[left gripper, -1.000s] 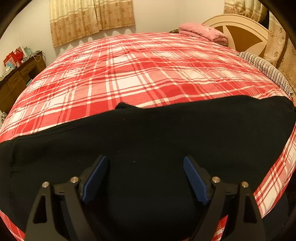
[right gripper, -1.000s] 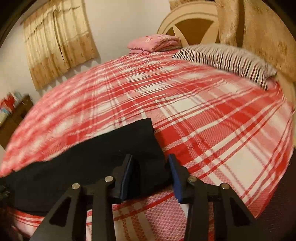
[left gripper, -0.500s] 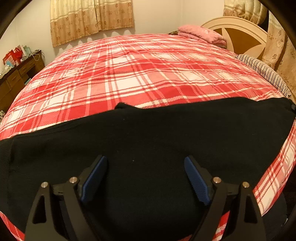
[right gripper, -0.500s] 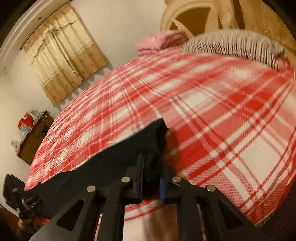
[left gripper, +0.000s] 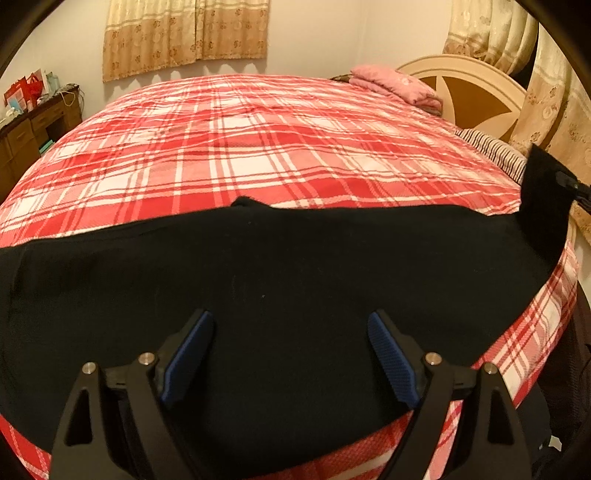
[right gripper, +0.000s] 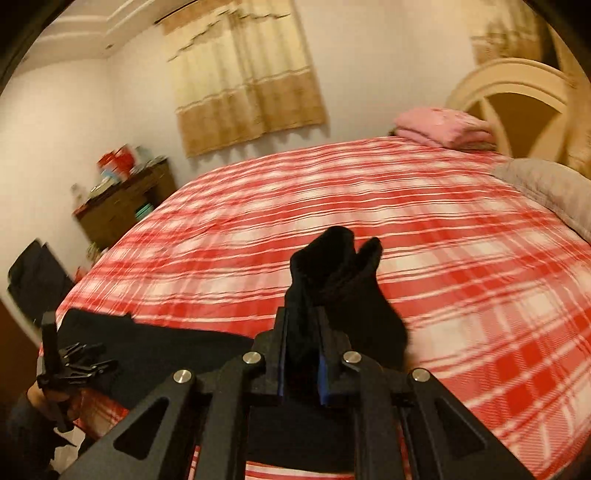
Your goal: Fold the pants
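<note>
Black pants [left gripper: 295,266] lie flat across the near edge of a red plaid bed [left gripper: 258,140]. My left gripper [left gripper: 290,328] is open and empty, its blue pads spread wide just above the cloth. My right gripper [right gripper: 301,332] is shut on the right end of the pants [right gripper: 343,280] and holds it lifted off the bed, the cloth bunched above the fingers. In the left wrist view that lifted end [left gripper: 543,199] rises at the far right. The left gripper also shows in the right wrist view [right gripper: 70,365], at the far left.
A folded pink blanket [left gripper: 395,86] and a striped pillow [left gripper: 491,151] lie by the cream headboard [left gripper: 465,92]. A dark wooden dresser [left gripper: 33,125] with clutter stands left of the bed. Curtains [left gripper: 184,33] hang on the far wall.
My right gripper closed on the pants' right end and lifted it up off the bed, swinging leftward. My left gripper stayed open above the cloth.
</note>
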Tool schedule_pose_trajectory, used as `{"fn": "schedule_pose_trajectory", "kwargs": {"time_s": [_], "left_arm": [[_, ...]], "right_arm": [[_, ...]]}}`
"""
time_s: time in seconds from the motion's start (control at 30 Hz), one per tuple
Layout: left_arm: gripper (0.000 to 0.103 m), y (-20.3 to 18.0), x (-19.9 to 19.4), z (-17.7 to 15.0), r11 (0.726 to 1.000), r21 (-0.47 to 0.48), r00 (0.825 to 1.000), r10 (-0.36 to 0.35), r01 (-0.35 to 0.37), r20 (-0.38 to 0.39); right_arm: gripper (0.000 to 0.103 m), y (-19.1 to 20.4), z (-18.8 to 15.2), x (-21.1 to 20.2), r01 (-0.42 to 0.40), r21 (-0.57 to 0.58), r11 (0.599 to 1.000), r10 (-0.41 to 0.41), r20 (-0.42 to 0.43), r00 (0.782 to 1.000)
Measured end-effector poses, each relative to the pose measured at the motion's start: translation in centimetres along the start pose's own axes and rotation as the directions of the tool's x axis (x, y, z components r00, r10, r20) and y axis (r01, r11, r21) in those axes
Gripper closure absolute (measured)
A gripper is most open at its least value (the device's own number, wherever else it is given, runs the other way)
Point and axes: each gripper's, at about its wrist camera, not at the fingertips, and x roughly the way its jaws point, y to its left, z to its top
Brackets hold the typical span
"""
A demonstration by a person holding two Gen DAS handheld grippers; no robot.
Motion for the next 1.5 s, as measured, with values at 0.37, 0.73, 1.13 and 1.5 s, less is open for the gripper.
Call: {"fn": "schedule_pose_trajectory", "kwargs": {"time_s": [0.37, 0.73, 1.13, 1.5], "left_arm": [[0.015, 0.5, -0.9, -0.6, 0.999, -0.027, 0.999, -0.039, 0.039, 0.015], [0.015, -2.3, -1.1, 0.0, 0.996, 0.008, 0.996, -0.094, 0.094, 0.0], [0.028, -9.1, 2.0, 2.3, 0.956, 0.009, 0.954, -0.291, 0.292, -0.072], [0.091, -13.6, 5.2, 4.2, 0.938, -0.002, 0.929, -0.342, 0.345, -0.138]], "right_arm": [[0.09, 10.0, -2.9, 5.4, -0.184, -0.106, 0.977, 0.17, -0.129, 0.977], [0.089, 14.0, -8.6, 11.2, -0.272, -0.161, 0.949, 0.2, -0.363, 0.91], [0.054, 8.8, -8.3, 7.2, -0.283, -0.076, 0.956, 0.246, -0.315, 0.917], [0.054, 4.9, -8.4, 5.0, -0.253, 0.015, 0.967, 0.252, -0.136, 0.958]]}}
